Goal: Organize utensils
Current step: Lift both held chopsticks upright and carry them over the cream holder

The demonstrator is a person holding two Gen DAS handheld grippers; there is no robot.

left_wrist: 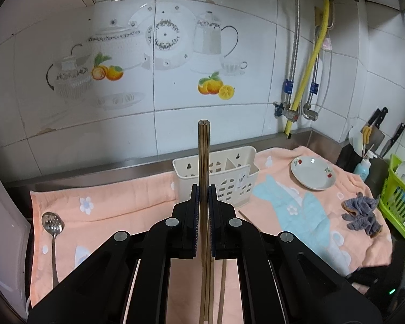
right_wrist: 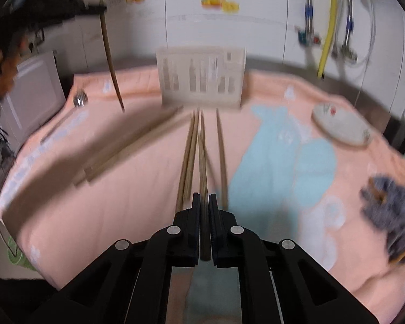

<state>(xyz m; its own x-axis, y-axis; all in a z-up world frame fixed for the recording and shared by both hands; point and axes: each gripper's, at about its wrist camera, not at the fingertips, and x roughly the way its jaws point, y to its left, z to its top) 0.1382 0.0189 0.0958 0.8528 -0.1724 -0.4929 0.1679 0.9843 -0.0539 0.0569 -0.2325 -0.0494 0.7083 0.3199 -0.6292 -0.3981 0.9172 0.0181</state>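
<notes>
My left gripper (left_wrist: 203, 193) is shut on a wooden chopstick (left_wrist: 203, 156) and holds it upright above the towel, in front of the white utensil caddy (left_wrist: 229, 172). In the blurred right wrist view, my right gripper (right_wrist: 204, 199) is shut on a chopstick (right_wrist: 203, 162) that points toward the caddy (right_wrist: 202, 77). Several more chopsticks (right_wrist: 187, 159) lie on the towel around it. The left gripper with its chopstick (right_wrist: 110, 62) shows at the upper left. A slotted metal spoon (left_wrist: 52, 226) lies at the towel's left end.
A pink and blue towel (left_wrist: 121, 197) covers the counter. A white plate (left_wrist: 313, 172) and a grey cloth (left_wrist: 361, 213) lie on its right side. A green dish rack (left_wrist: 397, 197), a knife block (left_wrist: 375, 129) and a soap bottle (left_wrist: 364, 166) stand at the far right.
</notes>
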